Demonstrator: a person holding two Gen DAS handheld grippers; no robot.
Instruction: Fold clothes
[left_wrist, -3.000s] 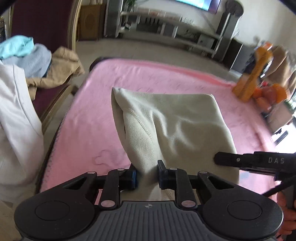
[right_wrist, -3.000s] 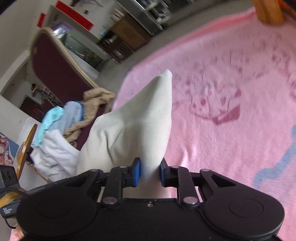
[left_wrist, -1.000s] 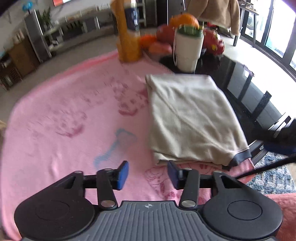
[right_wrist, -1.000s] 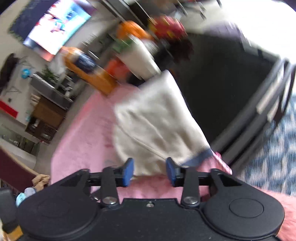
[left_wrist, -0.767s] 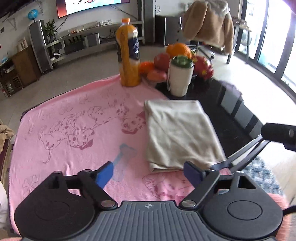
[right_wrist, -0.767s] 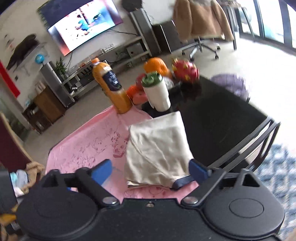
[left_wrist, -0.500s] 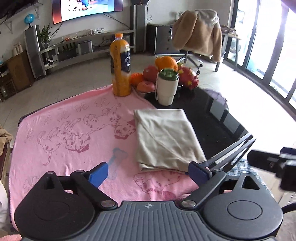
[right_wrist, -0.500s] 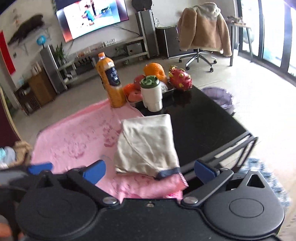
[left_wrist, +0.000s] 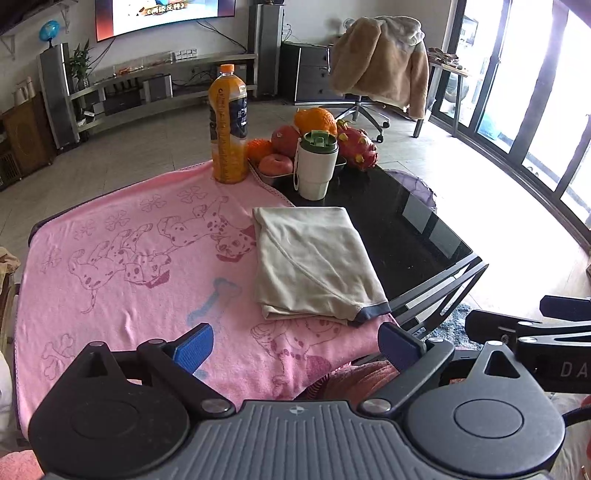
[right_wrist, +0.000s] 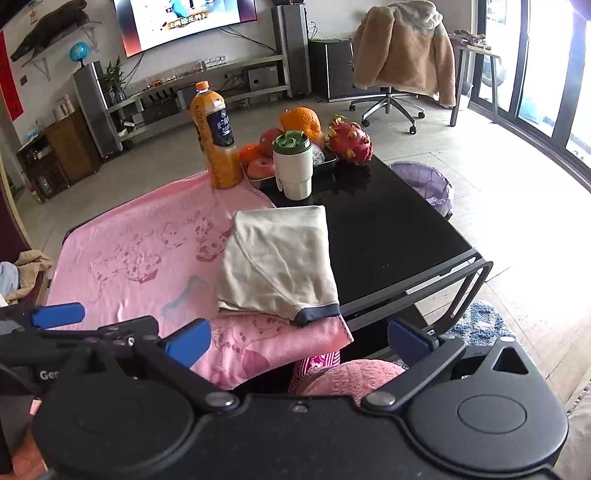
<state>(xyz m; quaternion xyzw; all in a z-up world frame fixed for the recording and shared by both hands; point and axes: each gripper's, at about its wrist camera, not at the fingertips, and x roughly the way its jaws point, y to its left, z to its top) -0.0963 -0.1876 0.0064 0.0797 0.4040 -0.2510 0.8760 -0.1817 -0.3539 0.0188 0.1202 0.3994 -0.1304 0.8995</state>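
Just let go: folded cream cotton garment with navy hem (left_wrist: 314, 262) lying flat on pink dog-print blanket (left_wrist: 122, 266), left gripper (left_wrist: 295, 345) and right gripper (right_wrist: 299, 341) now spread wide, empty, pulled back above it, fold apparently done.

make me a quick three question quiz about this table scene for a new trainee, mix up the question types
1. True or false: the folded beige garment lies partly on the pink blanket.
2. Which stands nearest the garment? A) orange juice bottle B) white tumbler C) dragon fruit
3. Fill in: the left gripper jaws are ____.

Key: 1 true; 2 B; 3 open
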